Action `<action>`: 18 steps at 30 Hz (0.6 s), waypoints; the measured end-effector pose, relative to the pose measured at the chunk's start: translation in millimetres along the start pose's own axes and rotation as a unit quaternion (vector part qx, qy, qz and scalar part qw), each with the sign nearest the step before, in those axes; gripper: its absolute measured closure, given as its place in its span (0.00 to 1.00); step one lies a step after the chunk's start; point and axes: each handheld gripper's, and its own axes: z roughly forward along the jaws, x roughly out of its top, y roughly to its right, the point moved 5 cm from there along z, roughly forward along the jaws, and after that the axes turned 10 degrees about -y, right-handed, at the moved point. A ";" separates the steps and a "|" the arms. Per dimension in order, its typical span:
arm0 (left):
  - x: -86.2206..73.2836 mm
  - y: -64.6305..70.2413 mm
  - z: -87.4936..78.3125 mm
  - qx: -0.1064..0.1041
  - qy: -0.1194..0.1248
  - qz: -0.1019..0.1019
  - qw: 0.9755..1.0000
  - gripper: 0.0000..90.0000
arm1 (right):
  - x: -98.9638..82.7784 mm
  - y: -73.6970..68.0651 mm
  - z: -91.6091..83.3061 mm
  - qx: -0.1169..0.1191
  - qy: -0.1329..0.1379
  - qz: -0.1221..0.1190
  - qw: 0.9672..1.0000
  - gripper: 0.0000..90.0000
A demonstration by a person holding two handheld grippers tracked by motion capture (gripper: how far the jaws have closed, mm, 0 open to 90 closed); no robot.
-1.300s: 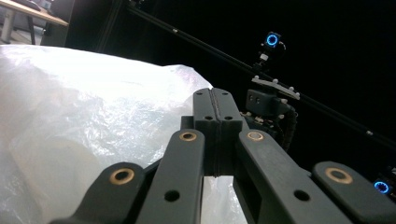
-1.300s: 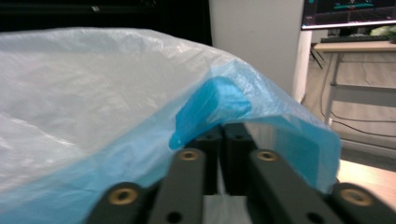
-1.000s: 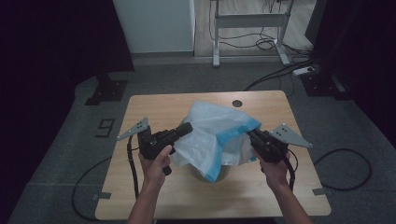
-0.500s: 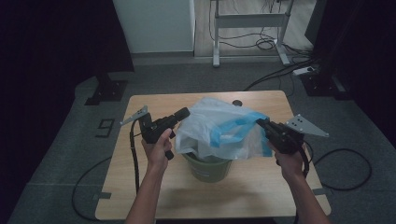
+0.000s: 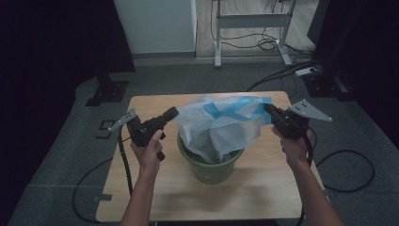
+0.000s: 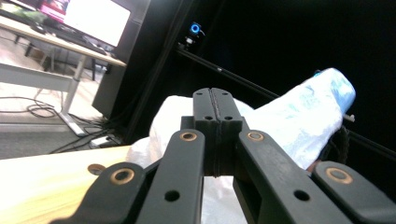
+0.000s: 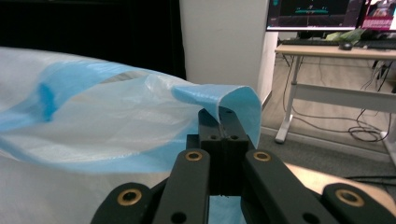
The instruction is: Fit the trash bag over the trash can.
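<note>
No readable writing. Both jaws pinched on translucent white plastic bag with blue trim (image 5: 221, 125): left gripper (image 5: 173, 112), right gripper (image 5: 269, 109). Beneath, green plastic bucket (image 5: 209, 167), light wooden table (image 5: 141, 197), grey carpet (image 5: 61, 141).

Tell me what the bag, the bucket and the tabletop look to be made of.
Bag: thin plastic film, likely; translucent white with a blue band, crinkled and draping. Bucket: probably moulded plastic; matte olive green with a smooth wall and rim. Table: looks like wood or a wood-look laminate; pale with faint grain, low sheen.
</note>
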 end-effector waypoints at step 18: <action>-34.8 2.3 -35.1 0.043 -0.015 0.005 0.999 1.00 | -17.3 -15.8 -27.2 0.025 0.019 0.019 0.999 0.99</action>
